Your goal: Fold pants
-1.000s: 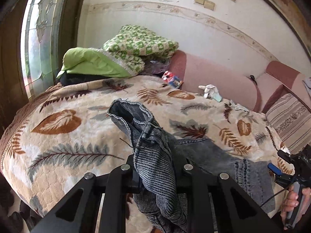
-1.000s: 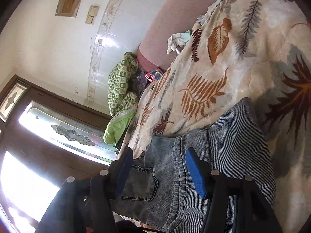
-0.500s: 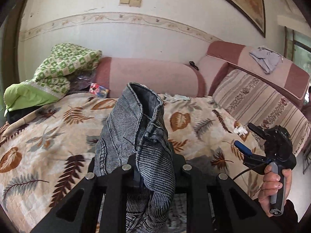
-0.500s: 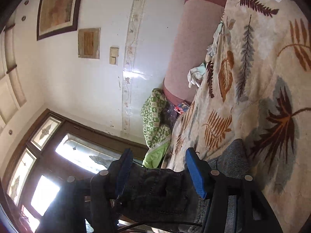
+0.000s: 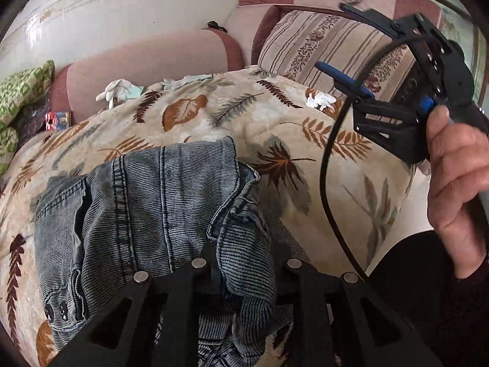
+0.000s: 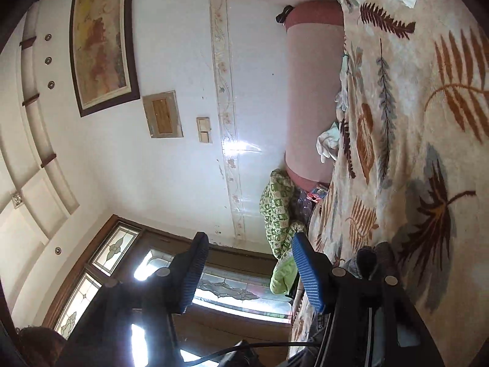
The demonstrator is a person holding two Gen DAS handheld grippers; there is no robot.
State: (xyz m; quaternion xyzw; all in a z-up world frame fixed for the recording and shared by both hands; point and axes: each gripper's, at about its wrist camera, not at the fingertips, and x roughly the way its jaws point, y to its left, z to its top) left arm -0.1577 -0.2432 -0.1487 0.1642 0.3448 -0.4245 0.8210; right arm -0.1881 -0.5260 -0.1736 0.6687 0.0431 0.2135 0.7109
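Grey-blue denim pants (image 5: 152, 202) lie bunched on a leaf-patterned blanket (image 5: 275, 116) over a sofa. My left gripper (image 5: 244, 263) is shut on a fold of the pants near the camera, the cloth draped over its fingers. My right gripper (image 5: 333, 42) shows in the left wrist view at the upper right, held in a hand, open and empty above the blanket. In the right wrist view the right gripper (image 6: 247, 269) is open with nothing between its blue pads (image 6: 305, 272), pointing at the wall. A bit of the pants (image 6: 366, 260) shows beside it.
Pink sofa backrest (image 5: 146, 58) and a striped cushion (image 5: 321, 42) stand behind. White gloves (image 5: 117, 91), a green patterned pillow (image 5: 21, 88), a small red box (image 5: 56, 118) and white cloth (image 5: 319, 101) lie around the blanket. A cable (image 5: 324, 183) hangs from the right gripper.
My left gripper has swung right and lowered the held pants onto the blanket. The right gripper rose and turned toward the wall, staying open.
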